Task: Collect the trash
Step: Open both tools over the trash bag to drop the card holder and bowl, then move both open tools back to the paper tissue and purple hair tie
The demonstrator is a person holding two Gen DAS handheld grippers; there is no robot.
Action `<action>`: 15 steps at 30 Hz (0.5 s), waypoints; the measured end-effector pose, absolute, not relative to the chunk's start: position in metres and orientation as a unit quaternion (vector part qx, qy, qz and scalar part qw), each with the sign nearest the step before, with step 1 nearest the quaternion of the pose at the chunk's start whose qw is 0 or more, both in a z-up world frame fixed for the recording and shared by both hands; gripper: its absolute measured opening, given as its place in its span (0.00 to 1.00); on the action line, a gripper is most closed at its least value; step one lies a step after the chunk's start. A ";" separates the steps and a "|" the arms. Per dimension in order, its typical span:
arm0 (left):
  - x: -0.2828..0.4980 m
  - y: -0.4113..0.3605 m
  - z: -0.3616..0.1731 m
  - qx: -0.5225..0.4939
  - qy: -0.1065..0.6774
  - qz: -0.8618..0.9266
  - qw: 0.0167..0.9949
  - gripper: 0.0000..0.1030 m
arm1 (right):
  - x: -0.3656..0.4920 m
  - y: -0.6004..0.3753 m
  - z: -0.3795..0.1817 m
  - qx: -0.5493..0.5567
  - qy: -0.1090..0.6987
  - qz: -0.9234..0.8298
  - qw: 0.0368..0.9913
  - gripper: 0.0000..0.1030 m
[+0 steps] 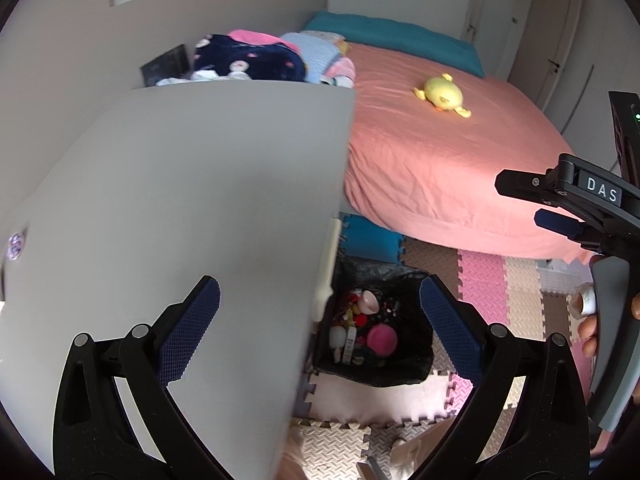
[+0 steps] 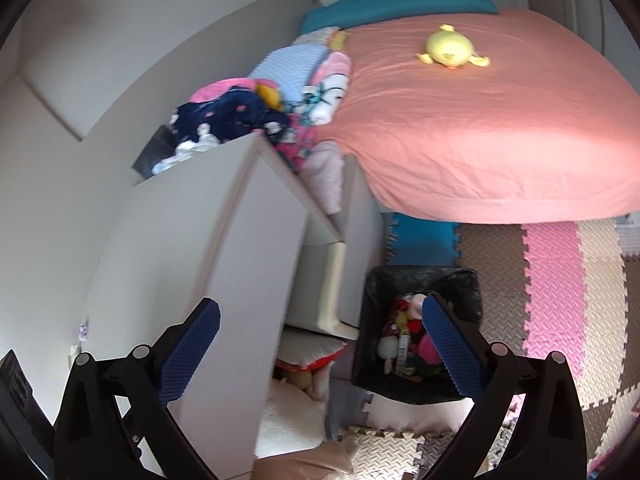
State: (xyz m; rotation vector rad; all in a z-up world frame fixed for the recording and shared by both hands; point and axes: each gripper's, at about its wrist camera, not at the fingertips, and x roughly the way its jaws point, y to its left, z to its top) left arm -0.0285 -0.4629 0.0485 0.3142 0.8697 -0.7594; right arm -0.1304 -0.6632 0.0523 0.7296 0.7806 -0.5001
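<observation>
A bin lined with a black bag stands on the foam floor mat beside a grey cabinet. It holds mixed trash, among it a pink round piece. The bin also shows in the right wrist view. My left gripper is open and empty above the cabinet edge and the bin. My right gripper is open and empty, above the cabinet side and the bin. The right gripper's body shows at the right of the left wrist view.
A bed with a pink sheet carries a yellow plush toy and a teal pillow. Folded clothes lie behind the cabinet. Puzzle foam mats cover the floor. Cushions lie by the cabinet's foot.
</observation>
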 end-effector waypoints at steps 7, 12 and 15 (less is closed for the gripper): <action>-0.001 -0.408 0.060 0.132 0.400 -0.316 0.850 0.94 | -0.090 -0.614 0.070 0.319 0.362 -0.189 0.855 0.98; 0.024 -0.360 0.062 0.106 0.404 -0.281 0.864 0.94 | -0.055 -0.575 0.076 0.297 0.374 -0.151 0.866 0.98; 0.037 -0.331 0.060 0.090 0.408 -0.259 0.871 0.94 | -0.039 -0.555 0.077 0.290 0.378 -0.131 0.869 0.98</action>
